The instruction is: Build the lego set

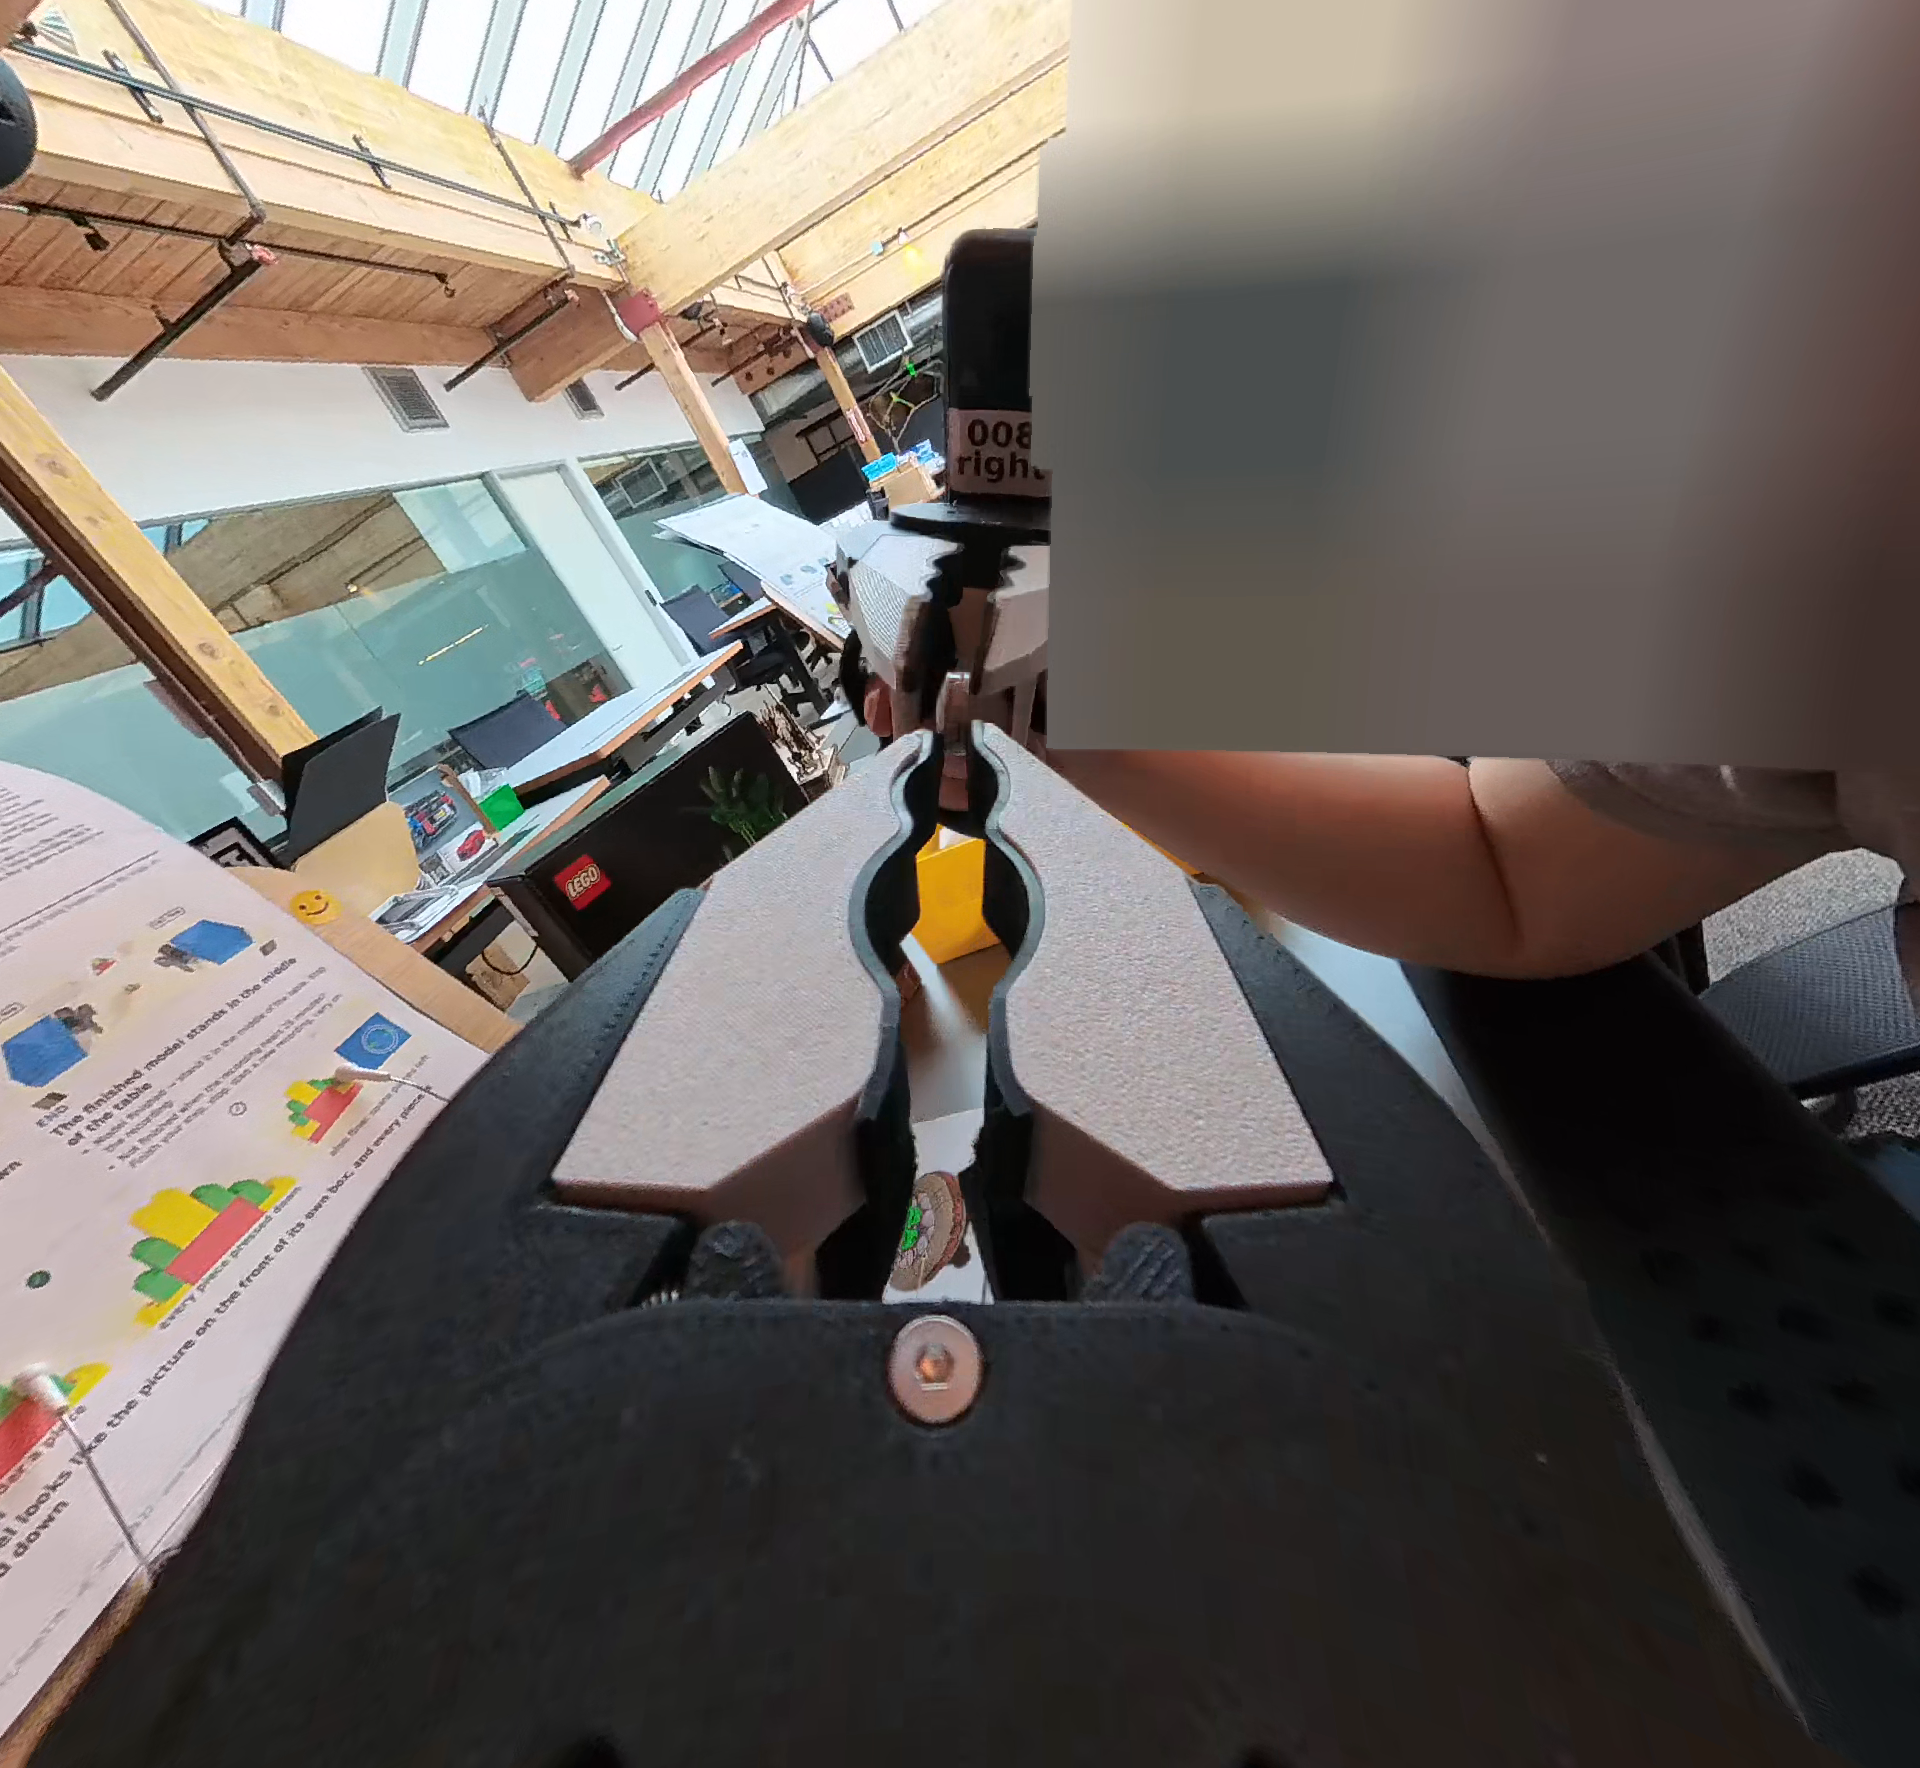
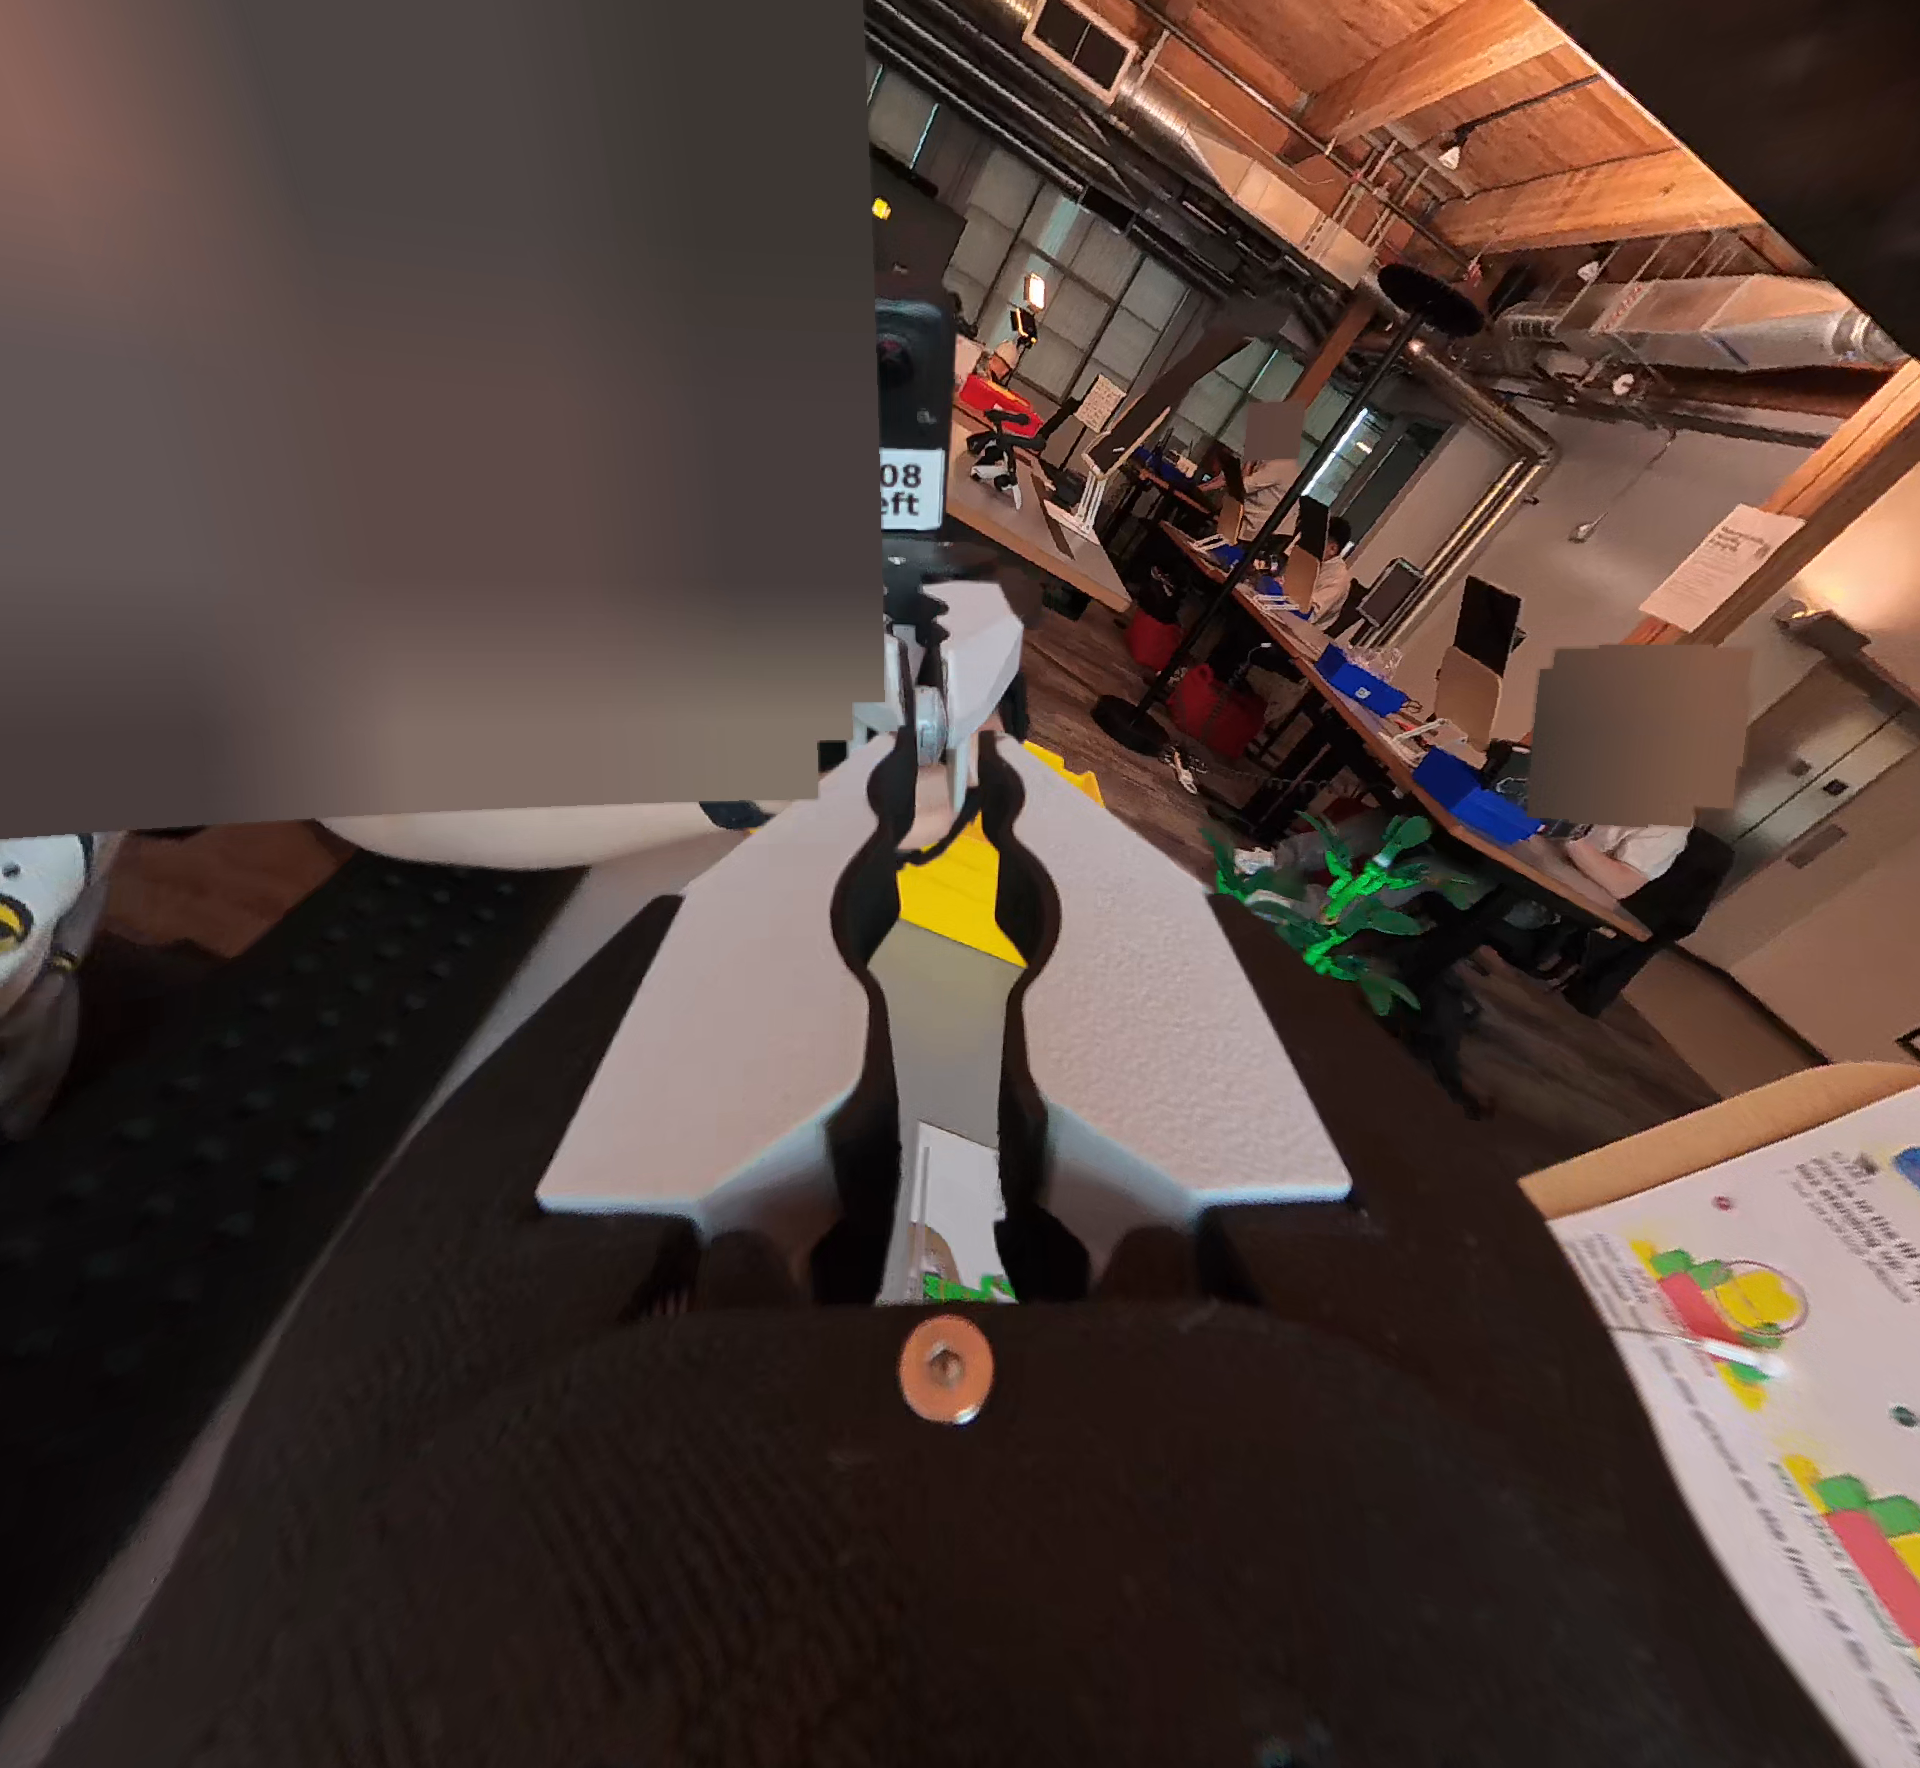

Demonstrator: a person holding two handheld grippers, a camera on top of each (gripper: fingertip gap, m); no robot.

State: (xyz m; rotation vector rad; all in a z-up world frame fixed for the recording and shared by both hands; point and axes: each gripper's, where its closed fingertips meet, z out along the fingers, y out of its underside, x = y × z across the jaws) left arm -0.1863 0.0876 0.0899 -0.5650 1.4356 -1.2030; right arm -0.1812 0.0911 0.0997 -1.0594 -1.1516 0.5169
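Progress looks slight: no assembled model shows, only a yellow piece (image 1: 951, 897) on the grey tabletop (image 1: 940, 1012), glimpsed beyond both tools. The left gripper (image 1: 943, 762) and right gripper (image 2: 940, 762) face each other tip to tip, each with its fingers pressed nearly together, pinching nothing visible. Their grainy pale pads have wavy black inner edges. A printed instruction sheet (image 1: 156, 1095) lies beside them.

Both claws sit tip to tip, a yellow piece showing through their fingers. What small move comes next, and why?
Probably back the claws slightly apart to clear a path to the yellow piece. The left claw and right claw meet nose to nose, fingers nearly closed; whether either holds anything is unclear, and the yellow piece lies beyond the tips.
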